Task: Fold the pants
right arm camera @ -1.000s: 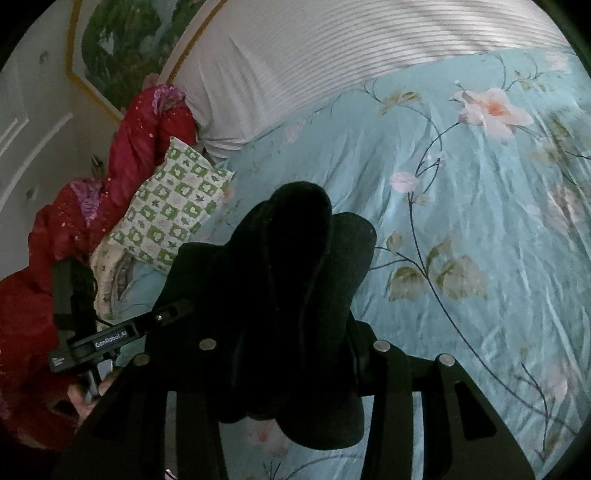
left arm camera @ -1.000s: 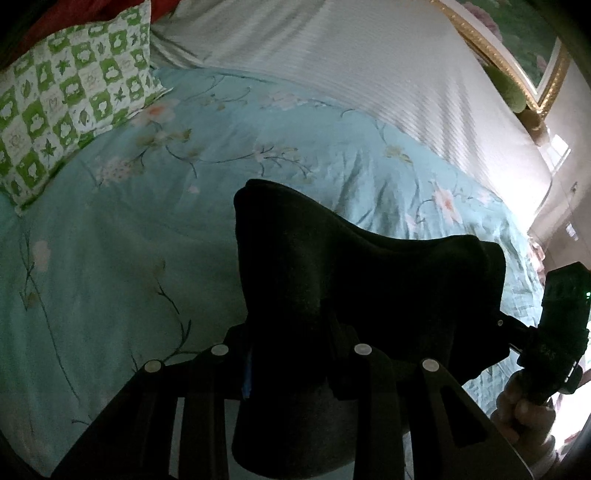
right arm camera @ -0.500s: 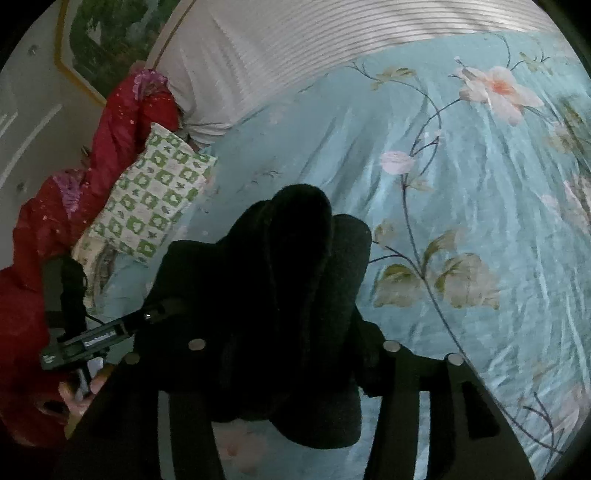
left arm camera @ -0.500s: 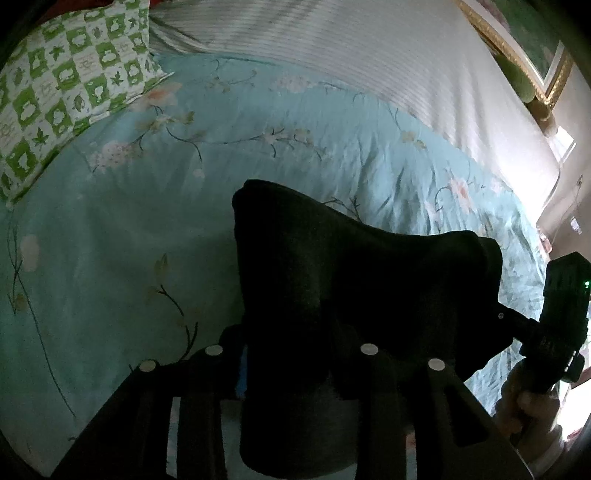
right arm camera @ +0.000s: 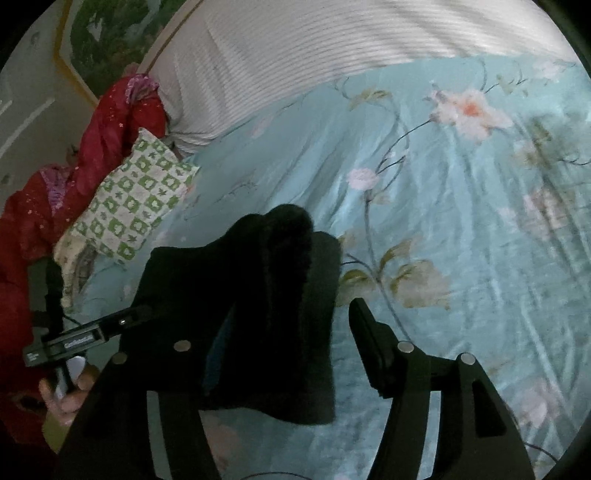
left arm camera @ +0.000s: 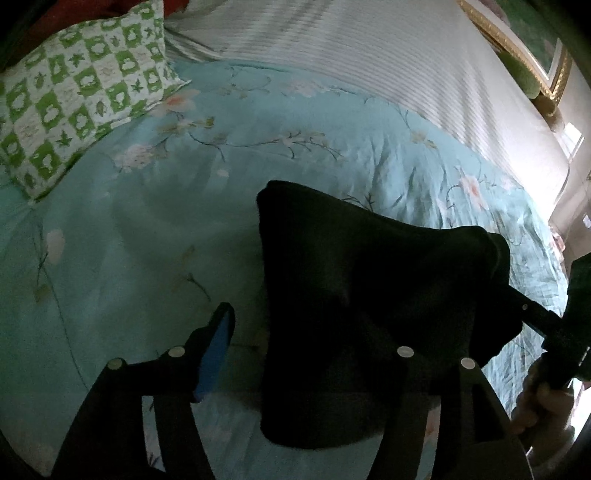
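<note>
The black pants [left arm camera: 362, 295] are bunched in a folded bundle between my two grippers, above the light blue floral bedspread [left arm camera: 147, 221]. My left gripper [left arm camera: 310, 343] is open: its left finger [left arm camera: 218, 339] with the blue pad stands clear of the cloth, and the bundle covers the right finger. In the right wrist view the pants [right arm camera: 266, 306] drape over the left finger of my right gripper [right arm camera: 291, 339], which is open; its right finger [right arm camera: 369, 339] stands clear of the cloth. Whether the bundle rests on the bed is hidden.
A green and white checked pillow [left arm camera: 74, 99] lies at the bed's head side, with red bedding [right arm camera: 55, 206] beside it. A white striped sheet [left arm camera: 351, 62] covers the far part of the bed. A framed picture [right arm camera: 103, 33] hangs on the wall.
Both grippers were shut on the pants and have opened. In each view one finger has swung clear of the cloth. The bundle stays between them.
</note>
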`<state>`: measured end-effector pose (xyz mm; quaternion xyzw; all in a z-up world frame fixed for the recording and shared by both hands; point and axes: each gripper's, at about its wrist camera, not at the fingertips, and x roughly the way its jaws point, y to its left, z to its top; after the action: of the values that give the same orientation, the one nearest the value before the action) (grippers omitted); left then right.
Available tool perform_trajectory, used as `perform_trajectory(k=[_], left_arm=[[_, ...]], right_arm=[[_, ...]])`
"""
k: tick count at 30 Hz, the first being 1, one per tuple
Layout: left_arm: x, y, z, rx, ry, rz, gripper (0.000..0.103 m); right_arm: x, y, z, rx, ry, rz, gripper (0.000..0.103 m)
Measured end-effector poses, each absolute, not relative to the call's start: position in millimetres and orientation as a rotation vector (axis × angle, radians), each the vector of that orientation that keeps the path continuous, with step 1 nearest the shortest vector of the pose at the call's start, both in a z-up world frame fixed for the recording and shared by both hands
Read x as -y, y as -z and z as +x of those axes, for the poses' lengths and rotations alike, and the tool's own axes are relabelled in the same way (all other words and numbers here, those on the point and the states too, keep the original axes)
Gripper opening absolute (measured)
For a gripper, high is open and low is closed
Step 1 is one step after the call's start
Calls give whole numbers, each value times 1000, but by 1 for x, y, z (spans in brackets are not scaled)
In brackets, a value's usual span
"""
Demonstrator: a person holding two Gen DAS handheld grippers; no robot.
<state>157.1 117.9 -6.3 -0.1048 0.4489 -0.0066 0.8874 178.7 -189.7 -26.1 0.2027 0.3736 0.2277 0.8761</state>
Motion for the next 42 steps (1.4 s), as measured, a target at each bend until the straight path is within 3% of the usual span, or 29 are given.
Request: perform_trajectory(k=[6,12,42], left_arm=[[-115,3,136,-912,-32,-198,75],[-114,1,116,-900,-61,-191,78],[-90,-4,53,-843,-173,-78,83]], right_arm=[[196,16,161,-741,-464,454,63],[185,4,138,-696,-470,416,73],[126,-4,67,-616,-460,68,95]])
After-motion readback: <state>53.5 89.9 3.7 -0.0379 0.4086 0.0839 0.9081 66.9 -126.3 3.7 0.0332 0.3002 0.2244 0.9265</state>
